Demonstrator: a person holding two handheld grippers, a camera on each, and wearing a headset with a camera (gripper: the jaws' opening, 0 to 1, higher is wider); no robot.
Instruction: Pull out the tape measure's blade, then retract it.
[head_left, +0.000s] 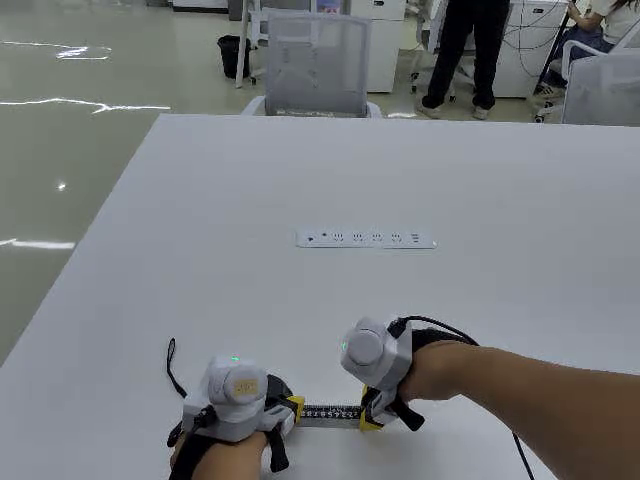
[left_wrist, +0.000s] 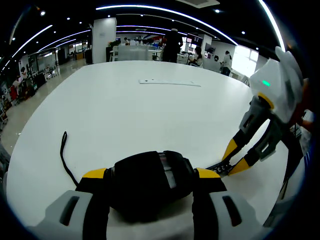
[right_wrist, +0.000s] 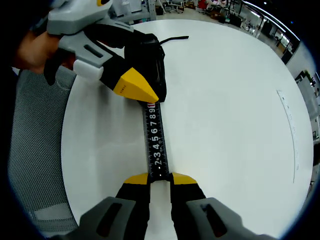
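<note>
a broad white tabletop (head_left: 400, 170) takes up most of the room in front of the person, bare and matte. beyond its left edge lies a glossy pale floor with ceiling lights reflected in it. past the far edge stands one grey mesh chair (head_left: 317, 63), with a second chair (head_left: 605, 85) off the far right corner. a black bin (head_left: 233, 55) sits on the floor behind, and two people are at the back: one standing in dark trousers (head_left: 470, 50), one partly seen at the right (head_left: 600, 20).

on the tabletop i count one white power strip (head_left: 366, 239), lying flat around the middle, well apart from everything else. there is one tape measure (left_wrist: 150, 192), black-bodied, close to the near edge and left of centre. one thin black strap (head_left: 172, 365) trails from it toward the left edge.

there are two claws. the left claw (left_wrist: 150, 175) has its yellow-tipped jaws pressed against both sides of the tape measure's body. the right claw (right_wrist: 160, 179) pinches the tip of the blade (right_wrist: 156, 145), one jaw on either side. a short run of the blade is out, lying flat between the two claws, parallel to the near edge, its printed numbers facing up. one black cable (head_left: 440, 325) loops from the right claw over the person's forearm.
</note>
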